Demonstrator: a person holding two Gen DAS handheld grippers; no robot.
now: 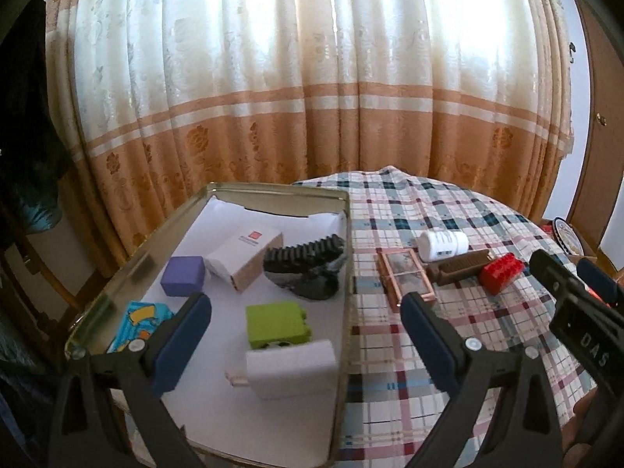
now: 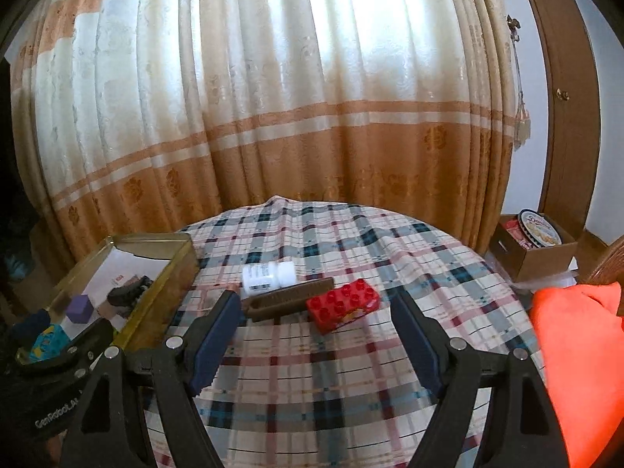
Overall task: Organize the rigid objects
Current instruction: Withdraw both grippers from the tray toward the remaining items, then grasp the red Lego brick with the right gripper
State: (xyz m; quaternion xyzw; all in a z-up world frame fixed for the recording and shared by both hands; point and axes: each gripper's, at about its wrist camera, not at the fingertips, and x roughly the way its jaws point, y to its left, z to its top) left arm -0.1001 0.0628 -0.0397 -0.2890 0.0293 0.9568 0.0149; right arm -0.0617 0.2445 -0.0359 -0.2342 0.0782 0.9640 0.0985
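Readable writing is scarce. The body of the left gripper [image 1: 306, 335], seen at the lower left of the right wrist view, carries white lettering that reads "GenRoboLA", cut off by the frame edge. The body of the right gripper [image 2: 314, 335], seen at the right of the left wrist view, shows "DAS", the rest out of frame. The white carton [image 1: 249, 259] in the metal tin [image 1: 128, 273] bears a small red square and grey print too small to read. The white bottle [image 2: 269, 276] has a label with dark lines that cannot be made out. The round blue tin [image 2: 540, 230] in the cardboard box [image 2: 546, 261] on the floor shows a cursive name, illegible.

Inside the tin, from left to right: a blue printed pack [image 1: 138, 323], partly hidden by a finger; a purple block [image 1: 183, 276]; the carton; a green block [image 1: 277, 325]; a white box [image 1: 292, 366]; a dark toothed object [image 1: 308, 269], shape unclear.

On the plaid tablecloth [image 2: 331, 390], right of the tin: a copper-framed box [image 1: 405, 279], the bottle lying on its side, a brown comb-like piece [image 2: 288, 299] and a red stud brick [image 2: 342, 304], touching one another in a row.

Both grippers stand wide apart at the jaws, grasping nothing, touching nothing. An orange fabric [image 2: 581, 370] fills the right edge, cut off
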